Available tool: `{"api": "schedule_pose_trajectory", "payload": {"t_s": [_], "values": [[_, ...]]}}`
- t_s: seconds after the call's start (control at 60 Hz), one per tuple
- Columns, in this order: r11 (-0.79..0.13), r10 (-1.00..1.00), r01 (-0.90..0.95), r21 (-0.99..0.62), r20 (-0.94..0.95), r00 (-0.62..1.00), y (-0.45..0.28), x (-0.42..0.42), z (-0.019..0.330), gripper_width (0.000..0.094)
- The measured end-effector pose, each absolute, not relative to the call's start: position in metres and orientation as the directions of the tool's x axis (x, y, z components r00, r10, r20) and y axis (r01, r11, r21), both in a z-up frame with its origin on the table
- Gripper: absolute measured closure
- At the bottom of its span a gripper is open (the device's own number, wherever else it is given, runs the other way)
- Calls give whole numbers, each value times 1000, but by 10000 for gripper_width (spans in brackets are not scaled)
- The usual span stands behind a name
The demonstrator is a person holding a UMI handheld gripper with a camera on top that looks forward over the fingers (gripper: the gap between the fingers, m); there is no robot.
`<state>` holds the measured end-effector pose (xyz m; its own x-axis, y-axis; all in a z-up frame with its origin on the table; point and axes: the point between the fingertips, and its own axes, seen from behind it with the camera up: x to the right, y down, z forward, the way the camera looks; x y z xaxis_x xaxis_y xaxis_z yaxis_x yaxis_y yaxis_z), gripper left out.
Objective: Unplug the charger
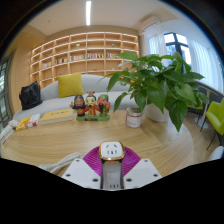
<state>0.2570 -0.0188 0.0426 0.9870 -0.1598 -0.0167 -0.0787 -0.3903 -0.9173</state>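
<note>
A white block with socket holes and a gold rim, the charger, sits on top of a grey and black body. It is held up between my fingers, above the near edge of the wooden table. My gripper is shut on it, with the pink pads pressed against both of its sides. No cable or wall socket is in sight.
Beyond the fingers, on the round table, stand a leafy potted plant, a white cup, small figurines and a yellow box. Behind them are a sofa, bookshelves and a green chair.
</note>
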Motion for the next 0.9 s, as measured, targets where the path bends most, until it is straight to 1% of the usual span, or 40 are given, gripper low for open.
{"api": "schedule_pose_trajectory", "payload": {"t_s": [0.033,0.05,0.067,0.117,0.15,0.183,0.217,0.267,0.3,0.35,0.4,0.467,0.483,0.533,0.55,0.6,0.65,0.683,0.75,0.8,0.9], "values": [[-380,-162,-68,-922,-6,987,-19,257,47,719],[-336,-162,-57,-940,-2,987,-18,257,63,723],[-283,-160,-33,-959,14,987,-17,256,85,726],[-129,-172,75,-989,97,980,-10,258,165,728],[-82,-168,99,-992,112,979,-7,251,209,728],[-46,-132,67,-997,73,989,-3,241,249,730],[-33,-90,27,-999,30,996,0,231,276,730],[9,-80,29,-1000,28,996,-5,233,316,730],[34,-85,44,-998,41,996,-11,239,334,730],[42,-91,51,-998,47,995,-15,249,347,730],[20,-95,43,-999,41,995,-19,260,336,730],[-59,-109,40,-997,46,993,-24,282,287,733],[-85,-117,42,-995,52,992,-22,288,280,733],[-171,-134,44,-984,67,989,-24,306,236,728],[-201,-139,43,-979,72,988,-26,312,215,726],[-291,-157,40,-956,89,984,-31,332,168,718],[-363,-163,22,-931,87,983,-35,345,118,711],[-403,-166,3,-915,76,983,-42,353,95,703],[-466,-162,-25,-884,58,985,-49,362,57,671],[-507,-168,-45,-861,47,985,-52,367,34,629],[-524,-185,-84,-848,17,983,-50,371,13,553]]}}
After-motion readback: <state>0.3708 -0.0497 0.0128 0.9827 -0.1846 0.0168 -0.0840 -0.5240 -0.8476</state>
